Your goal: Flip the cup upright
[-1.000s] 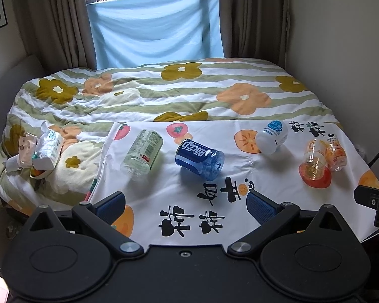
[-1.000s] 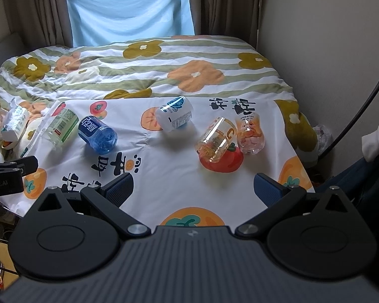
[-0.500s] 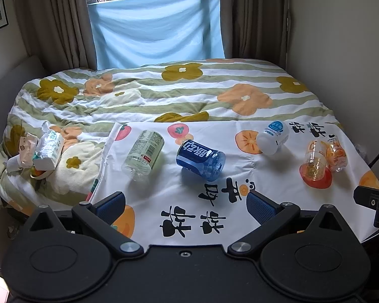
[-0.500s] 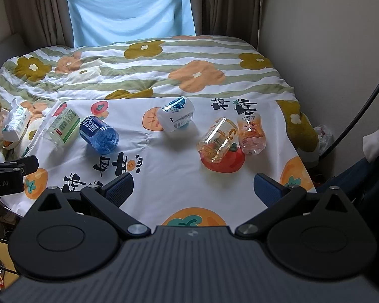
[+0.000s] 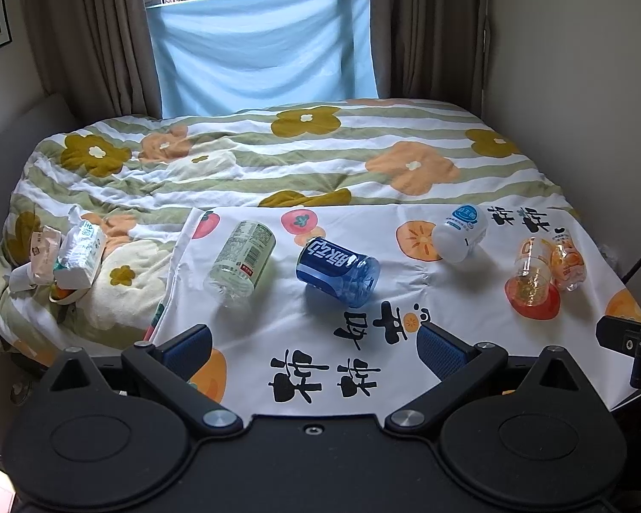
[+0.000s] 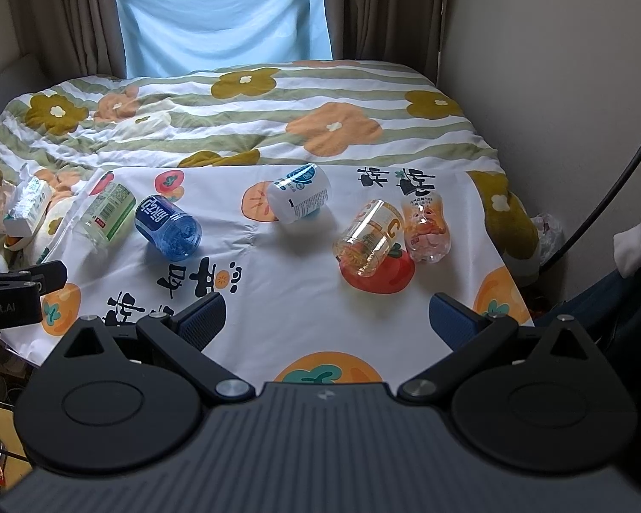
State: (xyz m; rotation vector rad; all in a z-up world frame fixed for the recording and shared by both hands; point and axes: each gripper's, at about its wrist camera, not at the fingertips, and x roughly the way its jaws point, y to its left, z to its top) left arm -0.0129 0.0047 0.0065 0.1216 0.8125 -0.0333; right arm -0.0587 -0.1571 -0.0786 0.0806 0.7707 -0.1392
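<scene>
Cups lie on their sides on the white printed cloth point(image 5: 363, 342) over the bed: green-label cup point(image 5: 241, 263), blue cup point(image 5: 337, 271), white cup point(image 5: 459, 233), orange cup point(image 6: 367, 237) and pink cup point(image 6: 427, 228), the last two touching. I hold my left gripper point(image 5: 314, 344) and right gripper point(image 6: 327, 318) low before the cloth, both spread wide and holding nothing. Only the right view shows a white sleeve point(image 6: 639, 241) by the wall.

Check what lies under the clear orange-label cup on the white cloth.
The clear orange-label cup lies tipped on its side over a red persimmon print on the white cloth. The cup's body covers part of that print; nothing else shows beneath it.
</scene>
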